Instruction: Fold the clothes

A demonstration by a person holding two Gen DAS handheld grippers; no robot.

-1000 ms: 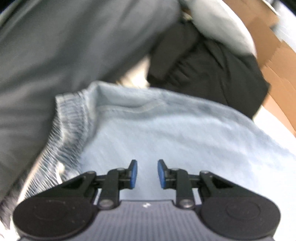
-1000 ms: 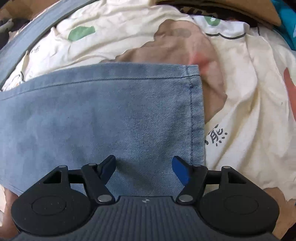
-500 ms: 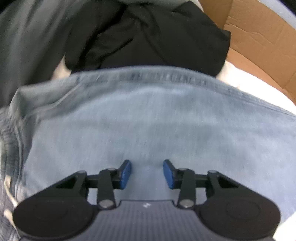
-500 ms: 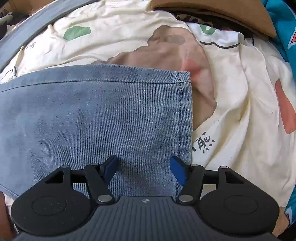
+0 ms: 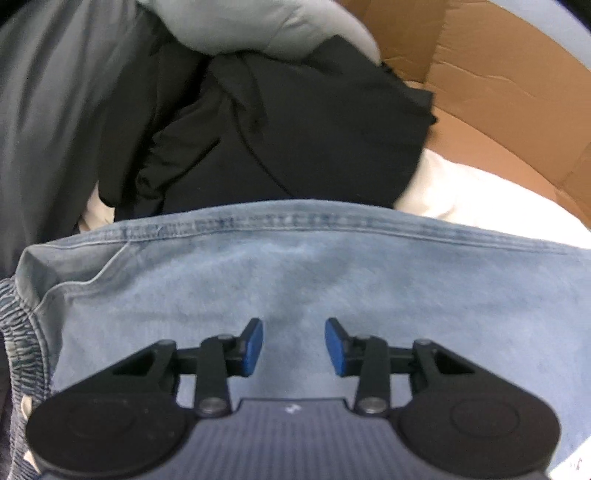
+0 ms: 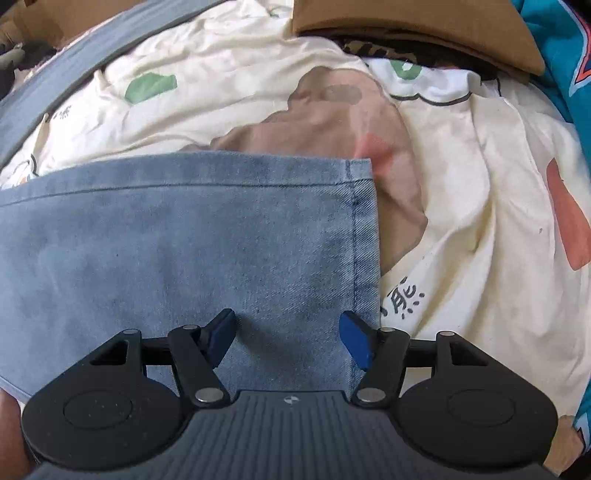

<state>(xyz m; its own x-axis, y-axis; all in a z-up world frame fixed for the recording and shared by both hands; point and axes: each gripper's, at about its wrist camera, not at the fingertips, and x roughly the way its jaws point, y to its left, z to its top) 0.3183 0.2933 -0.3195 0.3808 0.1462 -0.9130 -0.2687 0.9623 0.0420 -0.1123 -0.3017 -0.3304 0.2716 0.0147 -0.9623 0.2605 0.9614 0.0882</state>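
Observation:
Light blue denim jeans (image 5: pixel 332 280) lie flat on the bed, their elastic waistband (image 5: pixel 18 332) bunched at the far left of the left wrist view. My left gripper (image 5: pixel 293 345) hangs just over the denim near its stitched upper seam, open, with nothing between the blue pads. In the right wrist view the leg end of the jeans (image 6: pixel 184 240) lies smooth, its hem (image 6: pixel 364 240) running down the right side. My right gripper (image 6: pixel 286 339) stands open over that leg end, just inside the hem, pinching no cloth.
A black garment (image 5: pixel 295 129), a dark grey one (image 5: pixel 55 92) and a pale grey one (image 5: pixel 251 26) are piled beyond the jeans, beside a cardboard box (image 5: pixel 498 85). A cream printed sheet (image 6: pixel 461 221) covers the bed; brown folded cloth (image 6: pixel 406 29) and teal fabric (image 6: pixel 554 55) lie at its far right.
My left gripper has slid along the jeans away from the waistband, and its jaws have widened. The right gripper has hardly moved.

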